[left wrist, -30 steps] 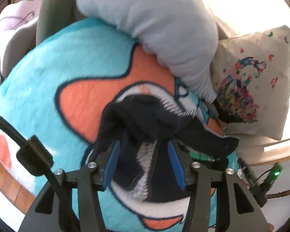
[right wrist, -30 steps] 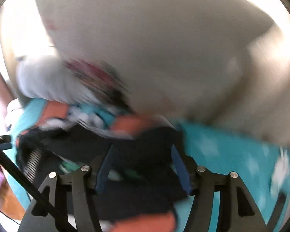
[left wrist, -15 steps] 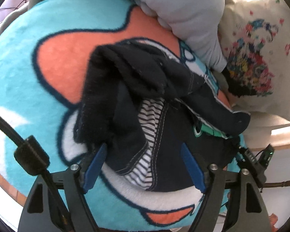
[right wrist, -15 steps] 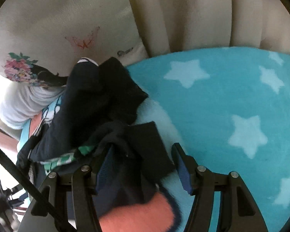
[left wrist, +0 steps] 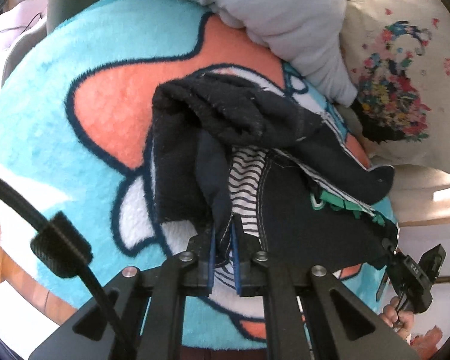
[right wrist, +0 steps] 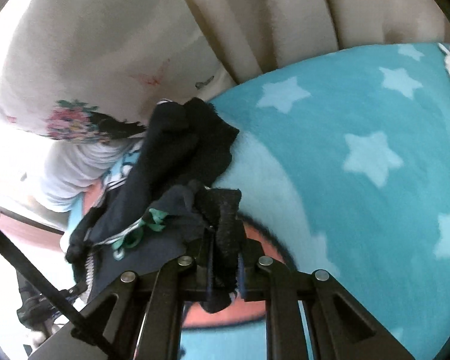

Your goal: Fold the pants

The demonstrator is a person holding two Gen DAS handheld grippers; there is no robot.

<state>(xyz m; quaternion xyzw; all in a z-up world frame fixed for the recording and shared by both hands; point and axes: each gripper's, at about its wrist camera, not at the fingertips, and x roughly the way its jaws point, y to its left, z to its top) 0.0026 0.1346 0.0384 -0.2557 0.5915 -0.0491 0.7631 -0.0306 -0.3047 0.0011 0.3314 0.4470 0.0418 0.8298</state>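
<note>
Both claws clamped on the pants.
Left claw [left wrist: 223,240] and right claw [right wrist: 225,255] have just closed on crumpled navy pants [left wrist: 300,210] over the turquoise blanket [left wrist: 45,120]; right pinches probably a cuff.

pants [left wrist: 285,156] crumpled, shape unreadable

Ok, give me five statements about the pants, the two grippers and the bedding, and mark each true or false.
1. The left gripper is shut on the pants at a striped edge. True.
2. The right gripper hangs open above the pants. False: its jaws have just closed and pinch a dark fold of them.
3. The pants lie folded flat. False: they lie crumpled in a heap.
4. The pants lie on a turquoise blanket with pale stars. True.
5. The floral pillow lies on top of the pants. False: it lies beside them, at the blanket's edge.
</note>
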